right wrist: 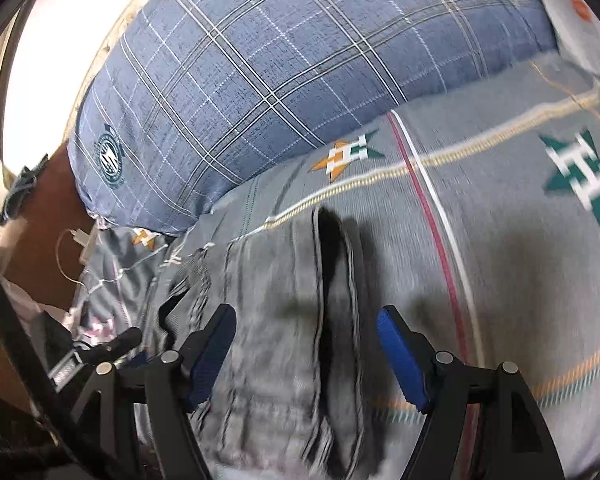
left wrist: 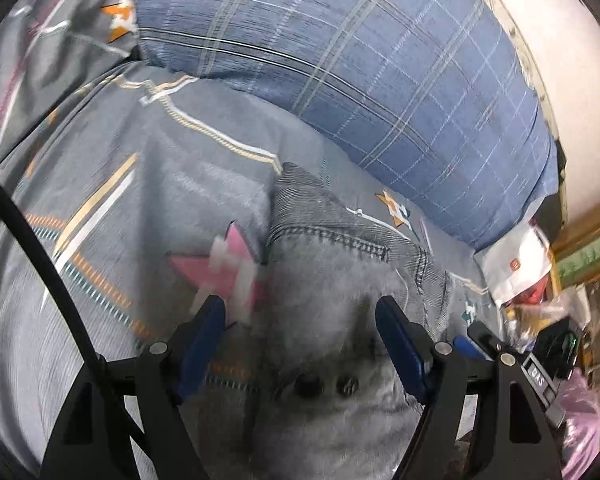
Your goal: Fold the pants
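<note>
Grey denim pants point(left wrist: 332, 264) lie on a grey bedsheet point(left wrist: 120, 208) printed with stars. In the left wrist view I see their waistband with dark buttons, and my left gripper point(left wrist: 300, 312) hangs just above it, open, its blue pads clear of the cloth. In the right wrist view the pants point(right wrist: 284, 320) show a folded leg with a dark seam running away from me. My right gripper point(right wrist: 306, 320) stands open over that leg, nothing pinched between its fingers. The other gripper's black body shows at the edge of each view.
A big blue plaid pillow point(left wrist: 380, 80) lies across the head of the bed, also in the right wrist view as the pillow point(right wrist: 260, 80). A white bag point(left wrist: 516, 268) and clutter sit beside the bed. A white cable point(right wrist: 72, 256) lies near a brown headboard. Bare sheet point(right wrist: 520, 240) spreads to the right.
</note>
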Motion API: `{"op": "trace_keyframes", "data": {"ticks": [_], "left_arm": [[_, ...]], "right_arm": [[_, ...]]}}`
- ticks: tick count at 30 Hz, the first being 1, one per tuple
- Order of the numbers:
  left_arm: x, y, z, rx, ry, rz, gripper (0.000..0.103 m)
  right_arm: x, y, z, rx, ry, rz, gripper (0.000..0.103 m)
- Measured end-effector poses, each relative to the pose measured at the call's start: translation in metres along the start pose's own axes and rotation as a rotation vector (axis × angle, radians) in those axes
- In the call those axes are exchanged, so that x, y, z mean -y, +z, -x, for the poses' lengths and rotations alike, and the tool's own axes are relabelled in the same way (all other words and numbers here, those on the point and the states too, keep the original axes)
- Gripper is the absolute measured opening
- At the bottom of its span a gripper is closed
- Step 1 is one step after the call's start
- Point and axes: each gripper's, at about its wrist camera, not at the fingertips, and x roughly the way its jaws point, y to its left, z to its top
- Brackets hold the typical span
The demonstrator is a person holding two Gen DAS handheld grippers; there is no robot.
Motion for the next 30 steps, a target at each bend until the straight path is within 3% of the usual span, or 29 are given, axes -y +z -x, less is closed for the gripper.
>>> {"op": "trace_keyframes", "data": {"ticks": [3,6,7,8,9,12,14,16,17,20,25,30], "left_arm": [[-0.006,-0.011,-0.023,-0.032,-0.011,-0.075,0.077],[-0.014,-0.020,-0.032,-0.018,0.004,-0.037,0.068],[-0.009,-0.018,-0.032,-0.024,-0.012,-0.058,0.057],[-0.006,-0.016,-0.033,-0.042,-0.045,-0.072,0.049],[-0.007,-0.015,-0.032,-0.041,-0.069,-0.061,0.049],[-0.017,-0.018,-0.038,-0.057,-0.091,-0.012,0.045],[-0.018,-0.019,-0.035,-0.044,-0.115,-0.005,0.031],[-0.010,-0.020,-0.026,-0.012,-0.119,-0.052,0.025],[-0.003,-0.024,-0.019,0.013,-0.109,-0.091,0.024],[0.003,-0.032,-0.004,0.056,-0.117,-0.121,0.023],[0.011,-0.032,0.027,0.146,-0.159,-0.151,0.023],[0.008,-0.025,0.032,0.158,-0.151,-0.130,0.023]], "right_arm": [[0.016,-0.004,-0.022,-0.053,0.027,-0.007,0.076],[0.030,-0.013,-0.029,-0.055,0.063,-0.069,0.075],[0.028,-0.010,-0.029,-0.061,0.073,-0.058,0.073],[0.025,-0.008,-0.031,-0.066,0.096,-0.045,0.061],[0.024,-0.008,-0.035,-0.078,0.103,-0.040,0.054],[0.016,-0.012,-0.041,-0.087,0.053,0.019,0.047],[0.009,-0.014,-0.039,-0.081,0.036,0.060,0.037],[0.002,-0.016,-0.036,-0.063,0.016,0.099,0.032],[0.000,-0.017,-0.033,-0.053,0.012,0.114,0.024],[-0.010,-0.020,-0.019,0.001,0.039,0.152,0.019],[-0.026,-0.023,0.010,0.089,0.120,0.194,0.018],[-0.037,-0.022,0.016,0.090,0.126,0.201,0.018]]}}
